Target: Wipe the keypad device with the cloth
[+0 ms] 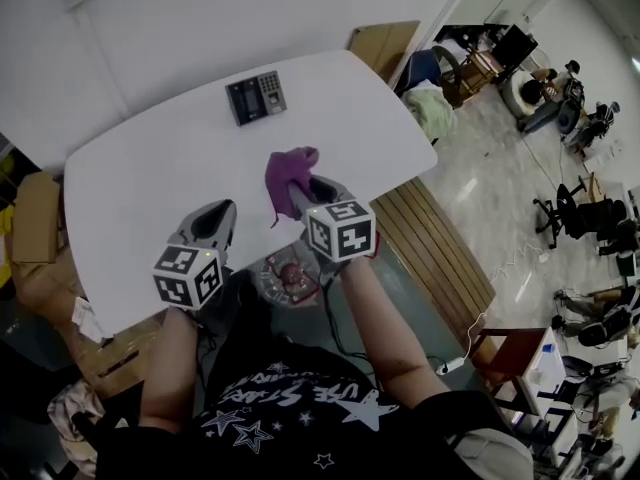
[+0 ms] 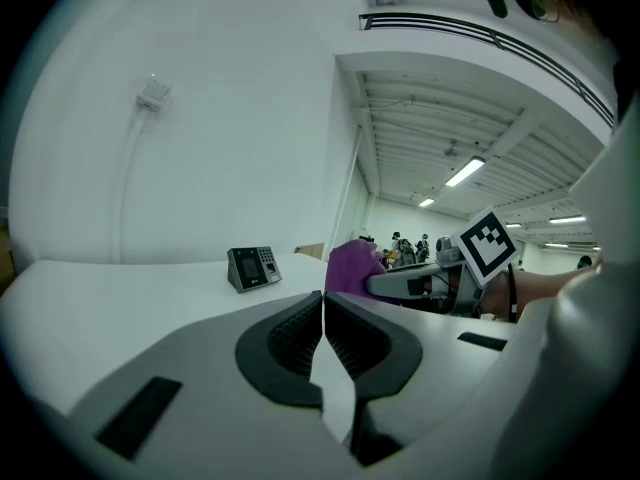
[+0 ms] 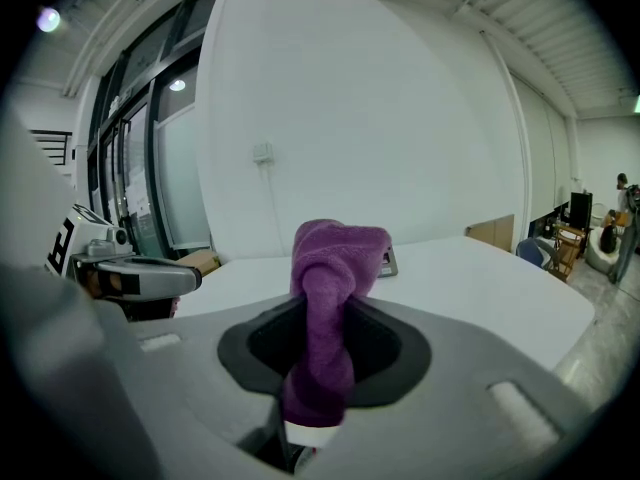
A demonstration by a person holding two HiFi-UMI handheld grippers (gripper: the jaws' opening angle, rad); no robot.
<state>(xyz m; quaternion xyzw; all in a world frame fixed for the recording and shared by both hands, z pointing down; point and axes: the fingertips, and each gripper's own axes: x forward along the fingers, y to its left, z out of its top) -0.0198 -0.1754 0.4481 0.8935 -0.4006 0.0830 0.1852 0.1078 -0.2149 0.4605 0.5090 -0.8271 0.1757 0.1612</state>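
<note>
The right tool (image 1: 312, 198) is clamped on the purple cloth (image 1: 290, 173), which bunches up above its jaws, over the worktop's (image 1: 140, 178) near edge. The keypad device (image 1: 257, 96) sits toward the far edge, ahead and slightly left of the cloth, its long axis along that edge. The left tool (image 2: 323, 328), jaws pressed together on nothing, hovers alongside. The right tool looks slightly nearer.

The right gripper (image 3: 318, 320) has its fingers (image 3: 388, 353) pressed onto a purple cloth (image 3: 335, 256), which stands up between them in a bunched fold. Just behind the fold a keypad device (image 3: 388, 261) shows only at its edge, the rest hidden, on the white desk (image 3: 470, 280). At far left the left gripper (image 3: 185, 278) juts in, fingers pointing right.
</note>
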